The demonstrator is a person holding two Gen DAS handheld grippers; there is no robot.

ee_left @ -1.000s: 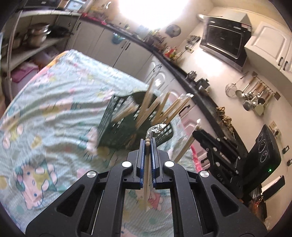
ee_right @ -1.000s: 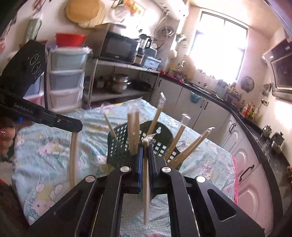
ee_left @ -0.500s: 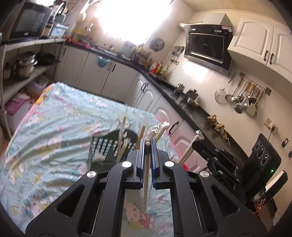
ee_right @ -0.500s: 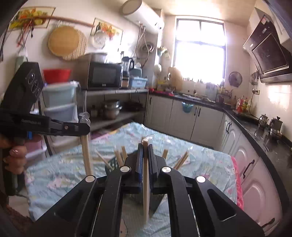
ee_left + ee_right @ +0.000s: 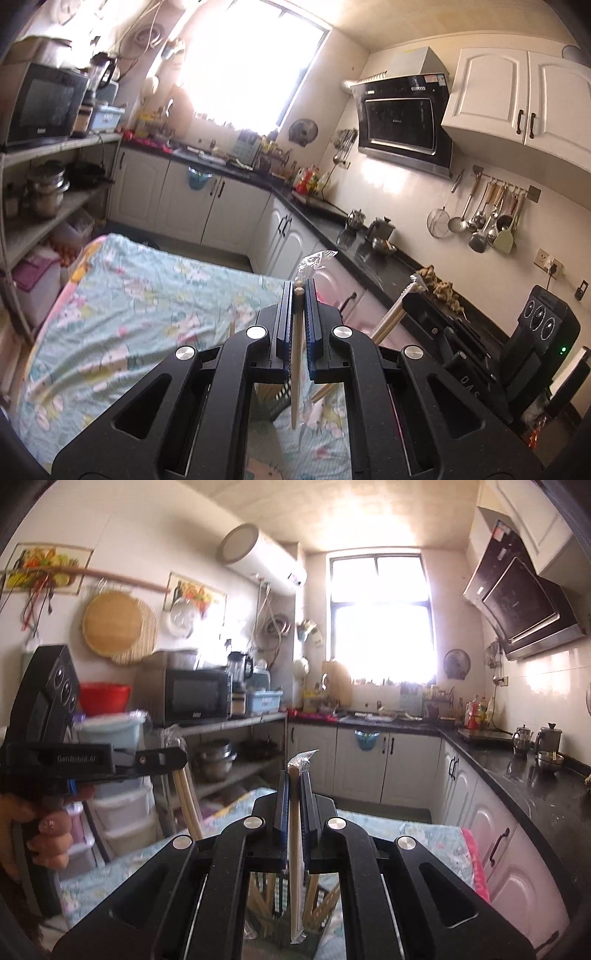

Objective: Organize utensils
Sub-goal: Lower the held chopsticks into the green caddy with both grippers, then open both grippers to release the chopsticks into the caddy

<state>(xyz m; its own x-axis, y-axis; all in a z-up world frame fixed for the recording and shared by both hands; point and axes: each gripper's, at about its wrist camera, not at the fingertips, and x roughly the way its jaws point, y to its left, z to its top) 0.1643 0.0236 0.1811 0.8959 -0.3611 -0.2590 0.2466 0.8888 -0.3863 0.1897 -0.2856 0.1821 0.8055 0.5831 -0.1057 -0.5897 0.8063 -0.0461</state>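
My left gripper (image 5: pixel 298 295) is shut on a pair of wooden chopsticks in a clear wrapper (image 5: pixel 295 369), held upright above the table. My right gripper (image 5: pixel 294 779) is shut on another wrapped pair of chopsticks (image 5: pixel 294 867). Each gripper shows in the other's view: the right gripper (image 5: pixel 413 295) at the right with its chopsticks (image 5: pixel 388 321), the left gripper (image 5: pixel 177 757) at the left with its chopsticks (image 5: pixel 188 808). The dark green utensil basket (image 5: pixel 280 890) with several chopsticks shows only below and behind the right jaws; in the left wrist view it is mostly hidden.
The table has a pale green cartoon-print cloth (image 5: pixel 129 314). Black kitchen counter (image 5: pixel 369 254) and white cabinets (image 5: pixel 369 768) run along the far side and right. A shelf with pots (image 5: pixel 48 188), a microwave (image 5: pixel 195 694) and plastic drawers (image 5: pixel 118 812) stand at the left.
Both grippers have risen and tilted up, each still holding its chopsticks. The basket has dropped out of the open view to below the jaws, and more of the kitchen walls shows.
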